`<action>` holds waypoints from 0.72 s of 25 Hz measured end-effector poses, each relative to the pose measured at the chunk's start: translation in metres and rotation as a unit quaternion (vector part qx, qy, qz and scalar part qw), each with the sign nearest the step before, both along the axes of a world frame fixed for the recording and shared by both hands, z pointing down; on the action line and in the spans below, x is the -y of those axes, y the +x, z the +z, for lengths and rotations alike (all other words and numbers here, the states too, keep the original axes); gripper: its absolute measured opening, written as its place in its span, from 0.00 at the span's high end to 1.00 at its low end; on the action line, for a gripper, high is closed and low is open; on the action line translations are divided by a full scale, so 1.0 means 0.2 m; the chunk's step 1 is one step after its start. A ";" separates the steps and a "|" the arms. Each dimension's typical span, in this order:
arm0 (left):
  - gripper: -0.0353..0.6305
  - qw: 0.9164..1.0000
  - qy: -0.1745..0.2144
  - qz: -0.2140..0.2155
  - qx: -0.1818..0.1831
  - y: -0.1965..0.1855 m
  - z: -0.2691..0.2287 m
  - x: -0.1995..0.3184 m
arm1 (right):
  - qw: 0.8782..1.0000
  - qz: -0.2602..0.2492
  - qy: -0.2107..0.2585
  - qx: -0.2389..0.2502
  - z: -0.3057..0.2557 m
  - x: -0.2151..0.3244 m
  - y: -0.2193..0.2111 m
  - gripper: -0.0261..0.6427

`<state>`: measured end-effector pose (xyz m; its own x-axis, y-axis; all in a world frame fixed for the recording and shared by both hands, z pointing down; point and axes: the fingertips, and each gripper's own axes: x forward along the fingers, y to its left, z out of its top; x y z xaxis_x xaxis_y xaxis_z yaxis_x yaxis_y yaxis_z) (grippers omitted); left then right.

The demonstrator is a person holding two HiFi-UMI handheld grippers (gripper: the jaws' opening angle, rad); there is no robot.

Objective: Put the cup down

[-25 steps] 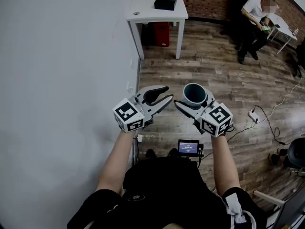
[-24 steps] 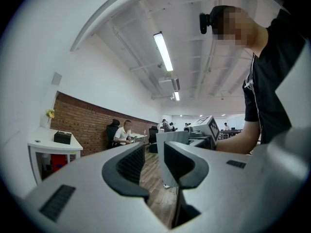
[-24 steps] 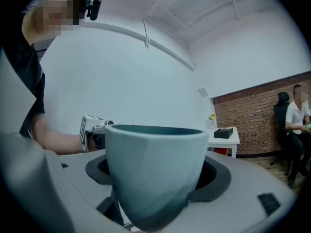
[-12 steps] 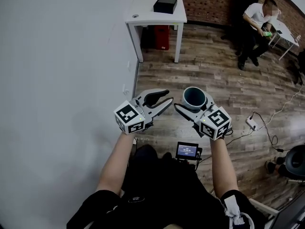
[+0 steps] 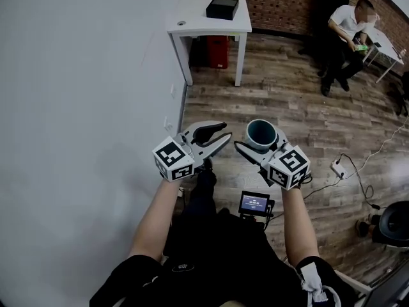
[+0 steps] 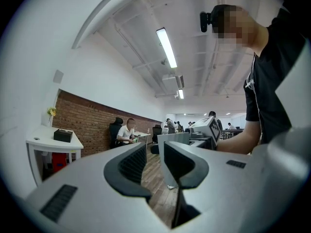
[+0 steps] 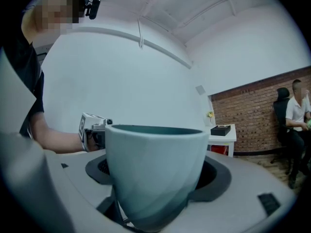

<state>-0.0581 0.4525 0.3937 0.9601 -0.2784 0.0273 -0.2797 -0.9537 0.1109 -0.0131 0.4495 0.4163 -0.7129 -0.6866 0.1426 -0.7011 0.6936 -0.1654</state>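
An office, with white desk (image 5: 197,19), brick wall (image 5: 281,4) and seated person (image 5: 345,29)

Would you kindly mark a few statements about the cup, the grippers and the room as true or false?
1. The right gripper holds the cup. True.
2. The left gripper grips a box. False: it is empty; the box lies on the table.
3. The cup stands on the table. False: it is held in the air over the floor.
4. A person sits near the brick wall. True.
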 end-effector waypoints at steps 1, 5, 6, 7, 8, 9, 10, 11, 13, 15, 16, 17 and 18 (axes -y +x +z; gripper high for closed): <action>0.77 1.000 -0.001 0.000 0.000 0.00 0.01 0.02 | 1.000 0.001 0.000 0.000 0.00 0.03 0.00 0.35; 0.77 1.000 -0.001 0.000 -0.003 0.00 0.02 0.15 | 1.000 0.005 0.000 -0.003 0.02 0.14 0.02 0.35; 0.77 1.000 0.000 0.001 -0.003 0.00 0.03 0.18 | 1.000 0.007 0.001 -0.004 0.02 0.17 0.02 0.35; 0.77 1.000 0.000 0.001 -0.004 0.00 0.03 0.22 | 1.000 0.008 0.001 -0.004 0.03 0.20 0.02 0.35; 0.77 1.000 0.000 0.002 -0.005 0.00 0.03 0.25 | 1.000 0.009 0.000 -0.005 0.03 0.23 0.02 0.35; 0.77 1.000 0.000 0.004 -0.006 0.00 0.04 0.29 | 1.000 0.011 0.000 -0.006 0.04 0.27 0.02 0.35; 0.77 1.000 0.000 0.006 -0.006 0.00 0.04 0.33 | 1.000 0.012 -0.001 -0.007 0.04 0.31 0.02 0.35; 0.77 1.000 -0.001 0.008 -0.006 0.01 0.05 0.37 | 1.000 0.013 -0.001 -0.007 0.05 0.35 0.02 0.35; 0.77 1.000 -0.003 0.012 -0.005 0.01 0.05 0.46 | 1.000 0.016 -0.002 -0.007 0.05 0.44 0.02 0.35; 0.77 1.000 -0.005 0.015 -0.005 0.01 0.05 0.55 | 1.000 0.018 -0.004 -0.005 0.05 0.52 0.02 0.35; 0.77 1.000 -0.005 0.017 -0.005 0.01 0.05 0.59 | 1.000 0.019 -0.005 -0.005 0.05 0.57 0.02 0.35; 0.77 1.000 -0.006 0.019 -0.006 0.01 0.04 0.64 | 1.000 0.021 -0.006 -0.005 0.05 0.61 0.02 0.35; 0.77 1.000 -0.006 0.021 -0.006 0.01 0.04 0.69 | 1.000 0.023 -0.007 -0.004 0.05 0.67 0.01 0.35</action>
